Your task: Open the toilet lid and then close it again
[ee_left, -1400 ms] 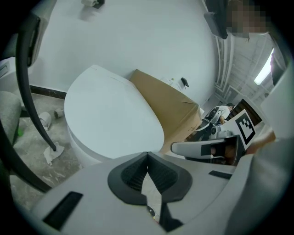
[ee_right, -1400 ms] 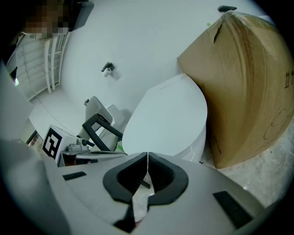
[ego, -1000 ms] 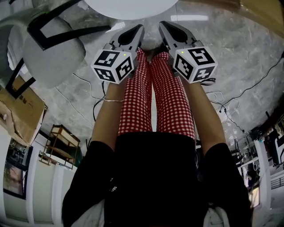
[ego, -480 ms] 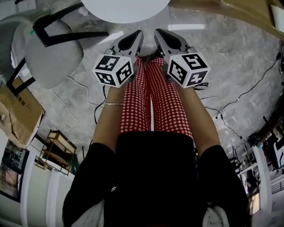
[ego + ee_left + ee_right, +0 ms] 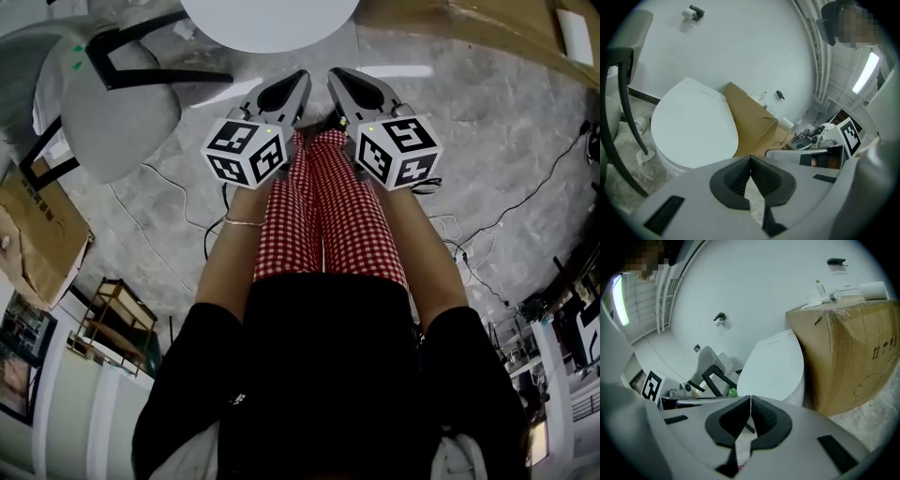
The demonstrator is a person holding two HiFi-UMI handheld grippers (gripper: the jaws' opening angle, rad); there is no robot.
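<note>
The white toilet lid (image 5: 270,21) lies flat and closed at the top of the head view; it also shows in the left gripper view as a white oval lid (image 5: 691,124) and in the right gripper view as the same lid (image 5: 776,369). My left gripper (image 5: 298,82) and right gripper (image 5: 334,79) hang side by side just short of the lid's front edge, above the person's red checked legs. Both are shut, tips meeting, with nothing between them. Neither touches the lid.
A grey chair (image 5: 108,98) with black arms stands left of the toilet. A large cardboard box (image 5: 848,355) sits right of it, with small bottles and a roll on top. Cables (image 5: 487,220) trail over the grey floor. Flat cardboard (image 5: 37,230) lies at left.
Both grippers have risen a little, side by side, still shut. The toilet lid has not moved.
</note>
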